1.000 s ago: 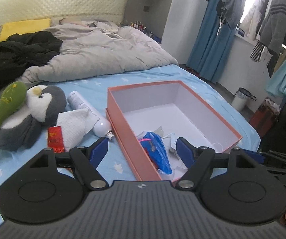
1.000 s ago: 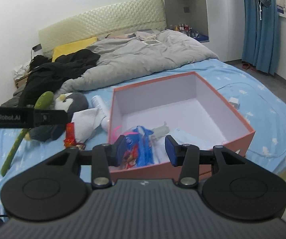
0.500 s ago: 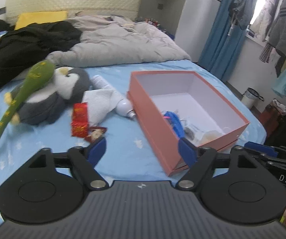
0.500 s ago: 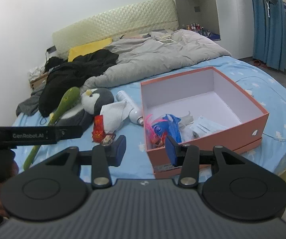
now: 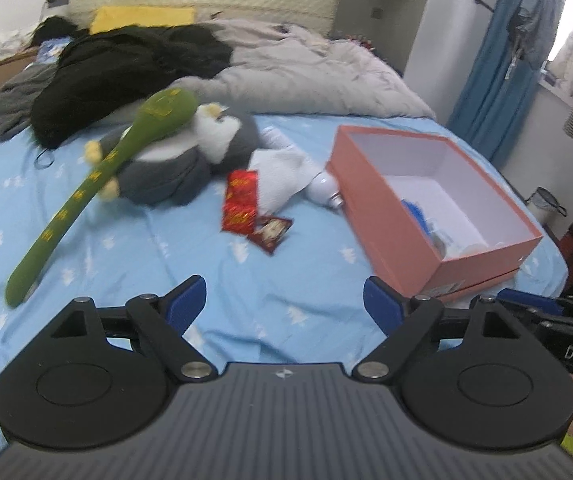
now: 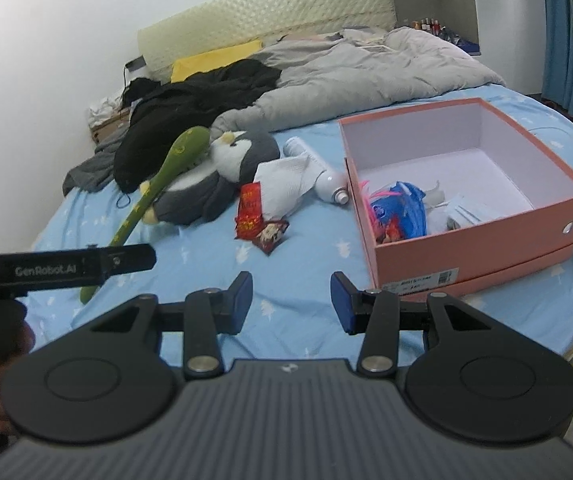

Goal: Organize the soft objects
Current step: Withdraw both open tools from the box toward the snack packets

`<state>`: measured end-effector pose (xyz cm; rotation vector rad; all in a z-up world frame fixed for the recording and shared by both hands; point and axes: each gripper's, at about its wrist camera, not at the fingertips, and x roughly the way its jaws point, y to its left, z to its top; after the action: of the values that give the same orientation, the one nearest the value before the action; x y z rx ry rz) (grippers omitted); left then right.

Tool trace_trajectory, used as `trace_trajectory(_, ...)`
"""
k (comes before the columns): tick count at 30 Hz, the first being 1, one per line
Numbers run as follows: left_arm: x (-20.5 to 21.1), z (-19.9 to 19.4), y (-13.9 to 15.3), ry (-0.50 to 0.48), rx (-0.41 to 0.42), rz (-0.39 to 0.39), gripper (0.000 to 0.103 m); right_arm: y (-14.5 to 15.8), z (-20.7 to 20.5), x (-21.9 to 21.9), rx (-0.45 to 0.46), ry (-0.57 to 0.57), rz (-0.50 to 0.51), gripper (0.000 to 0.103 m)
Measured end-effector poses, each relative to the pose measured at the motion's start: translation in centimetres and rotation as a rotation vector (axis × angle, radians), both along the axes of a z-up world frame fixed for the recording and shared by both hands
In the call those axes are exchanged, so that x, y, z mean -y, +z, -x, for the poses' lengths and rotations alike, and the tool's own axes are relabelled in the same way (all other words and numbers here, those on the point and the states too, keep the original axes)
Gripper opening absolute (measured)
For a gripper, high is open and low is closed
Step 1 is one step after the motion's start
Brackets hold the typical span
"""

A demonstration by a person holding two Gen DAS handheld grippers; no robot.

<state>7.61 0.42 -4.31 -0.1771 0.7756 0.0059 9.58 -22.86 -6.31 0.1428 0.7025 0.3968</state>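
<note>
Hovering both tongs over the blue sheet (image 5: 98, 216), I carry nothing. My left gripper (image 5: 285, 300) stands wide apart, bare sheet between its blue pads; the figure has settled, so I call it apart, not moving. My right gripper (image 6: 291, 300) is partly apart, empty too.

Ahead and left of my left tongs lies the penguin plush (image 5: 190, 152), with the green snake toy (image 5: 86, 184) draped across it, tail trailing towards me. Just ahead, the red packets (image 5: 242, 200) sit beside a white cloth (image 5: 282, 172) that lies over a white bottle (image 5: 322, 186). Ahead and right stands the pink box (image 6: 486, 240), open-topped, so things can drop straight in. It already holds a blue bag (image 6: 398, 208) and bits of white.

My guess: the wide left jaws are set for a bulky soft toy.

Hard to tell: what the small white pieces in the box are, and how much bottle hides under the cloth. The plush's underside is out of sight, and my own hands are cut off at the picture edges.
</note>
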Motion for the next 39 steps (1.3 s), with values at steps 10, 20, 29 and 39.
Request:
trace_trajectory(10, -1.7, 0.7, -1.2, 0.045, -0.040, 0.037, 0.093, -1.3, 0.1, -2.1, -0.060, 0.036, 0.004, 0.046)
trace_trajectory(20, -2.8, -2.7, 2.2, 0.063, -0.074, 0.068, 0.103, -1.7, -1.8, -2.2, -0.074, 0.033, 0.014, 0.046)
trace_trajectory(29, -3.8, -5.2, 8.3, 0.052, -0.111, 0.153, 0.103, -3.4, -4.0, -3.4, -0.144, 0.056, 0.023, 0.046)
trace_trajectory(39, -3.3, -6.3, 8.4, 0.102, -0.288, 0.210, 0.103, -5.5, -4.7, -4.2, -0.209, 0.059, 0.026, 0.046)
